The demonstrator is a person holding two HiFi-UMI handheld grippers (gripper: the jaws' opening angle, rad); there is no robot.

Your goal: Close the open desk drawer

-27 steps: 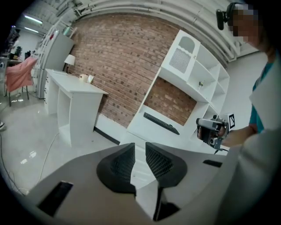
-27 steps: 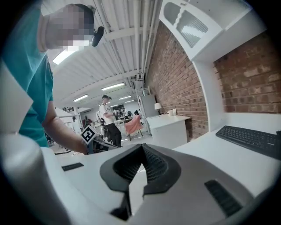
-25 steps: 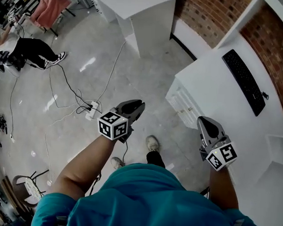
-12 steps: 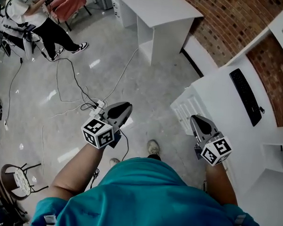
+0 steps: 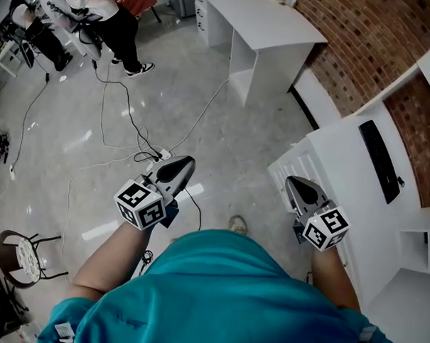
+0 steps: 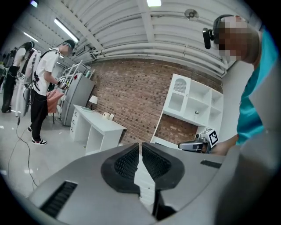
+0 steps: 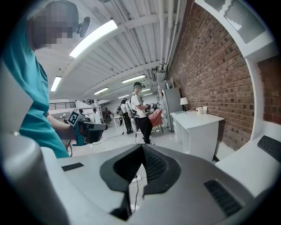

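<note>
The white desk (image 5: 344,148) runs along the right, its drawer stack (image 5: 292,169) facing the floor; I cannot tell whether a drawer stands out. My right gripper (image 5: 294,183) hovers just in front of that stack, apart from it, with its tips (image 7: 142,146) together on nothing. My left gripper (image 5: 181,166) hangs over the floor, well left of the desk. Its jaws are closing; a thin slit remains between the pads (image 6: 128,160) and nothing is in it. Each gripper view shows the other gripper: the right gripper (image 6: 196,144) and the left gripper (image 7: 88,127).
A black keyboard (image 5: 380,160) lies on the desk. A second white desk (image 5: 268,24) stands at the top. Cables and a power strip (image 5: 157,156) cross the floor by my left gripper. People (image 5: 101,13) stand top left. A stool (image 5: 23,257) sits lower left. White shelving (image 6: 191,103) backs the desk.
Both grippers have lifted and swung as the person turned; the drawer stack now lies beside the right gripper. The left jaws have narrowed from clearly apart to a slit.
</note>
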